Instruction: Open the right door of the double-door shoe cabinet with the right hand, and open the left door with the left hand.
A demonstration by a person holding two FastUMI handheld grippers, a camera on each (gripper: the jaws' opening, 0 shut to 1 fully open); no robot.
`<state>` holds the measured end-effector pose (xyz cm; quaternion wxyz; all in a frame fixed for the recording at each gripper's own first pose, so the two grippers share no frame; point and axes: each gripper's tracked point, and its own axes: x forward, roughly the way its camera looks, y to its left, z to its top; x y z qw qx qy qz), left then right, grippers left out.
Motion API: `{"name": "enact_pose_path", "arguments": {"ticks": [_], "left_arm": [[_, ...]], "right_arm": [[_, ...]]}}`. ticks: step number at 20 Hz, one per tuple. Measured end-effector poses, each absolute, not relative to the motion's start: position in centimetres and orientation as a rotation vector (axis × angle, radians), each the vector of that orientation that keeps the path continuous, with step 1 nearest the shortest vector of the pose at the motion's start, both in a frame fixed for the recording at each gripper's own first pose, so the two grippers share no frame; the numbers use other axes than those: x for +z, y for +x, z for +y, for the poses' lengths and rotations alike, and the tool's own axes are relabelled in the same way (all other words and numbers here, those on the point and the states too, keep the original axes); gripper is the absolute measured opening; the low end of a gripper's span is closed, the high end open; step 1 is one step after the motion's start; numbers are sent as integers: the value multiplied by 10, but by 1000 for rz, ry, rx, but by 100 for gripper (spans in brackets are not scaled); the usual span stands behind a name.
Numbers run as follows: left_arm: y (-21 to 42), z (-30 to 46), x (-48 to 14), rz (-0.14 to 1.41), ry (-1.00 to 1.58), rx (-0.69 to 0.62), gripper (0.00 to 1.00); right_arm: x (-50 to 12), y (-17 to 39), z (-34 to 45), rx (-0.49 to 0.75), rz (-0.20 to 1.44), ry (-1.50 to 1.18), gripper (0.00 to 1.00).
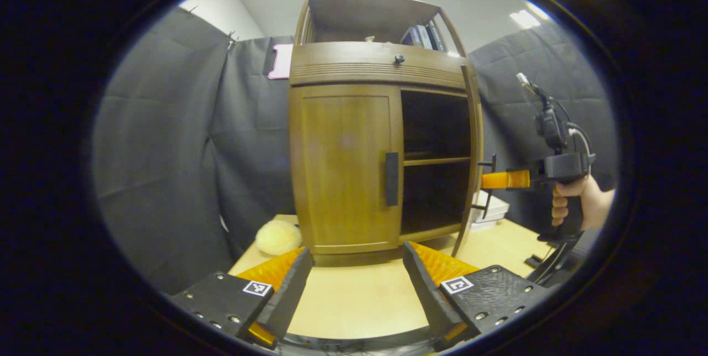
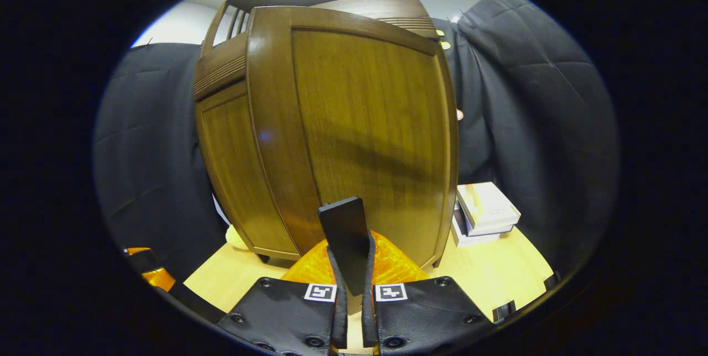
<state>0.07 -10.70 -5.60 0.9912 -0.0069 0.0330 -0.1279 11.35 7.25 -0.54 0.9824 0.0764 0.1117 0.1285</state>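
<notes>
One door [image 1: 469, 162] open, one [image 1: 345, 171] shut

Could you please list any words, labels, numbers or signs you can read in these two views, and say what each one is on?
No text is readable.
Books on the cabinet's top shelf: spines too small.
Boxes beside the cabinet: print too faint.
Left gripper and right gripper: square coded markers, no words.

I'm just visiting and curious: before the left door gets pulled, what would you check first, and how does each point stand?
1. Right door swung open: ok.
2. Right gripper shut on the right door's handle: ok.
3. Left door still closed: ok.
4. Left gripper open: ok.
5. Left gripper at the left door's handle: not ok, it is short of it.
6. Door swing clear of the round plush: cannot tell.
</notes>
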Motion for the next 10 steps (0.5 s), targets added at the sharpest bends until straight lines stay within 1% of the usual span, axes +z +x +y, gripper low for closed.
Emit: {"name": "enact_pose_path", "arguments": {"ticks": [2, 3, 4, 8, 9, 10], "left_arm": [[7, -99, -57, 77, -38, -268, 98], [7, -96, -56, 81, -43, -269, 98], [4, -96, -57, 85, -49, -273, 98], [7, -101, -60, 100, -41, -303, 98], [8, -104, -60, 97, -32, -309, 92], [9, -109, -59, 96, -24, -320, 95]], "right_arm": [[-5, 108, 62, 246, 218, 151, 12], [-6, 106, 56, 239, 218, 159, 10], [-6, 104, 52, 231, 223, 173, 12], [-10, 98, 36, 197, 248, 198, 12], [-10, 97, 31, 192, 246, 205, 9], [-9, 95, 27, 186, 246, 213, 9]]}}
